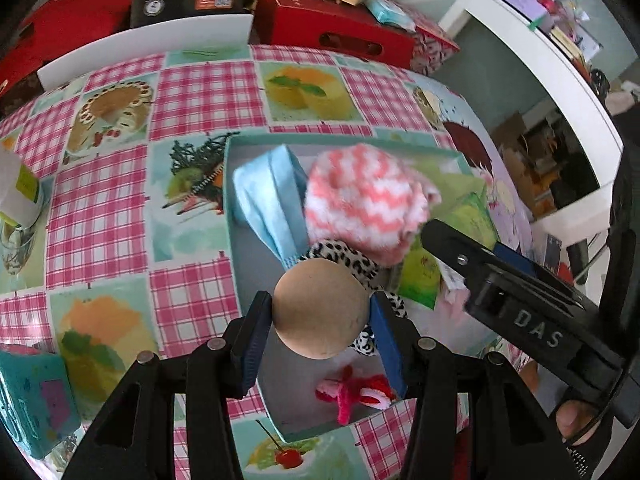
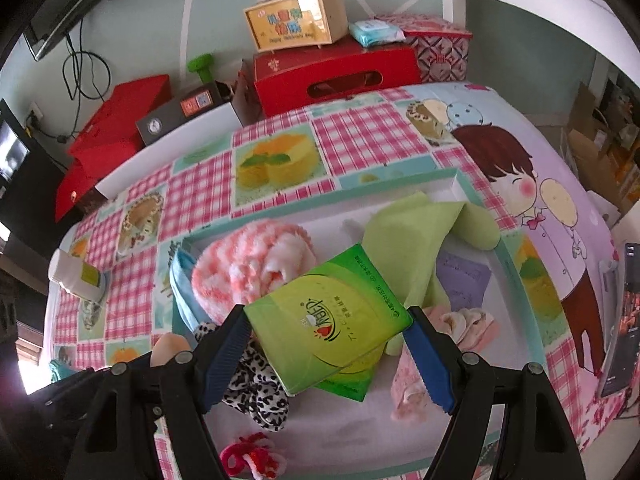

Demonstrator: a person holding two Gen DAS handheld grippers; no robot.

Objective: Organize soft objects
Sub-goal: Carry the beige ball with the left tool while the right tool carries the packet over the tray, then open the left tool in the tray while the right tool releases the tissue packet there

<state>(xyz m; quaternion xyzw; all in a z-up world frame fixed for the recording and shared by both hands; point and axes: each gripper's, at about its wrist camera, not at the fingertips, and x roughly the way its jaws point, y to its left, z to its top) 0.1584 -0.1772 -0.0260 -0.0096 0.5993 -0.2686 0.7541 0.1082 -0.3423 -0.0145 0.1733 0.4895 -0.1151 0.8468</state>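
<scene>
My left gripper point(image 1: 320, 305) is shut on a beige ball point(image 1: 320, 320) and holds it above a shallow teal-rimmed tray point(image 1: 236, 248). In the tray lie a pink-and-white fluffy cloth point(image 1: 360, 196), a blue cloth point(image 1: 268, 200), a leopard-print piece point(image 1: 344, 252) and a red-and-pink fuzzy knot point(image 1: 352, 394). My right gripper point(image 2: 327, 314) is shut on a green tissue pack point(image 2: 328, 320) over the same tray point(image 2: 516, 264), beside a light green cloth point(image 2: 416, 240). The ball point(image 2: 170, 346) shows at the lower left of the right wrist view.
The tray sits on a pink checked tablecloth point(image 1: 192, 92). A white bottle with a green label point(image 2: 76, 274) stands at the left. Red boxes point(image 2: 336, 76) line the far edge. A teal box point(image 1: 32, 396) lies near left; a phone point(image 2: 624, 320) at right.
</scene>
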